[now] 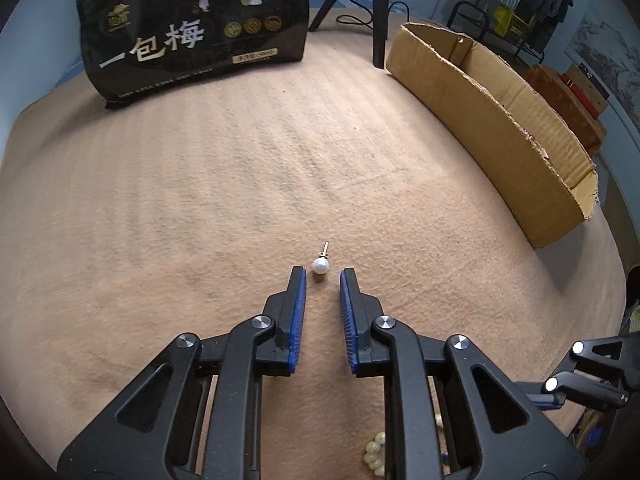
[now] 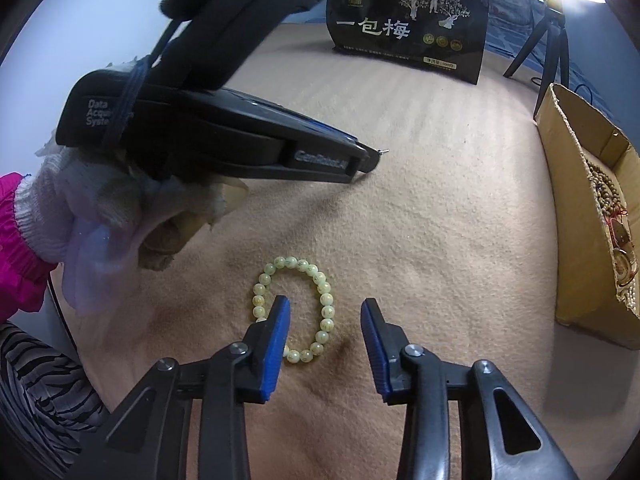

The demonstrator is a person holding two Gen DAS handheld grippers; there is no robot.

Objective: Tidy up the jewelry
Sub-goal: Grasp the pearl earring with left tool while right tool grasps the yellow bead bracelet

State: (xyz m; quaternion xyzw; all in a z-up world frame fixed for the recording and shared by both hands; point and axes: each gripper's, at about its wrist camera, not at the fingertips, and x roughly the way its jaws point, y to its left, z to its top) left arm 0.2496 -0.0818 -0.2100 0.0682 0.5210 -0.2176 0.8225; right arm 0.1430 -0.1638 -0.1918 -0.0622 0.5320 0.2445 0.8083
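Both jaws stand apart, empty: the left gripper [image 1: 323, 274] should centre on the pearl earring [image 1: 320, 266], the right gripper [image 2: 326, 306] straddling the bead bracelet [image 2: 294, 308] strand.

The black bag [image 1: 192, 28] standing at the far edge of the cloth carries the large white characters "一包梅"; the smaller print on the black bag is not legible. The left gripper [image 2: 372, 160], seen from the right wrist, bears "Data Acqu… Syste…" on its body, partly hidden, and "GenRobot.AI" near its tip.
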